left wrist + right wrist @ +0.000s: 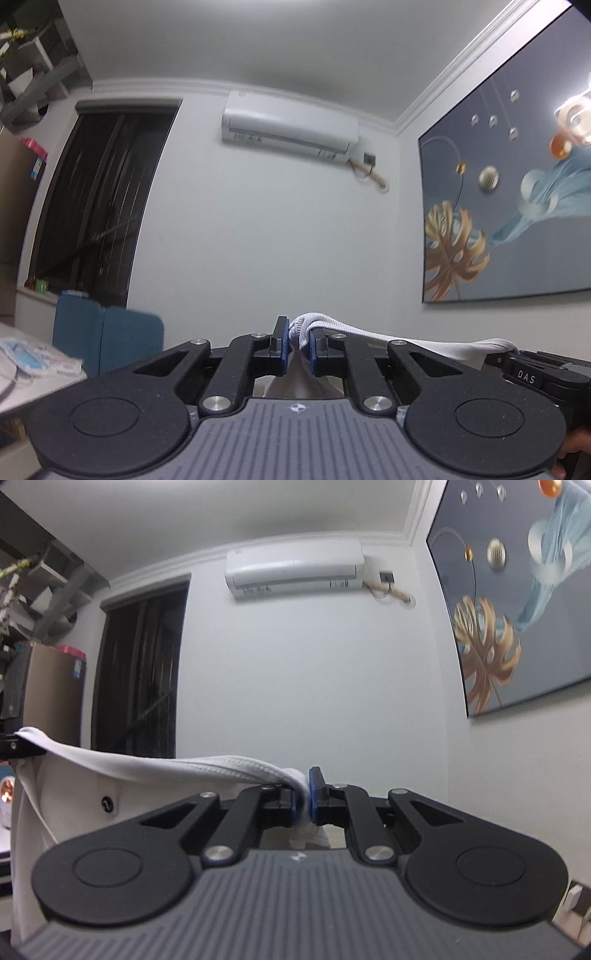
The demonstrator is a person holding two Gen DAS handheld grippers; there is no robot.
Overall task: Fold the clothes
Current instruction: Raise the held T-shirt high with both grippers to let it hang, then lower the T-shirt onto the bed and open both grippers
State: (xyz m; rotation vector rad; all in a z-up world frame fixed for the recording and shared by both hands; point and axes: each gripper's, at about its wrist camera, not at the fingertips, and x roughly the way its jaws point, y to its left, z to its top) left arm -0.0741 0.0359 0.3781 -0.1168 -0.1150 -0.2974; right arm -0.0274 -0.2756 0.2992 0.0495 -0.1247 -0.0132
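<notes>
Early stage, by the look of it: white garment (155, 766) lifted clear and stretched between both grippers, no fold visible yet. Left gripper (297, 345), low in the centre of its view, fingers clamped on a ribbed white edge. Right gripper (302, 797), likewise low centre, fingers pinched together on a stitched hem. In the right view, cloth strung from the pinch across to the far left of the frame, where the other gripper held it, the rest hanging down the lower left with a small dark button (106, 804). In the left view, the same band carried off to the right toward the other gripper's black body (532, 371). Still to come, presumably: laying flat, folding, smoothing.

Writing: "DAS" legible on that black body at right. Labels on the air conditioner (291, 129), upper centre, too blurred to read. Blue sticker on a brown cabinet (55, 686), left side, unreadable. Large framed picture (517, 177) at right, no text.
</notes>
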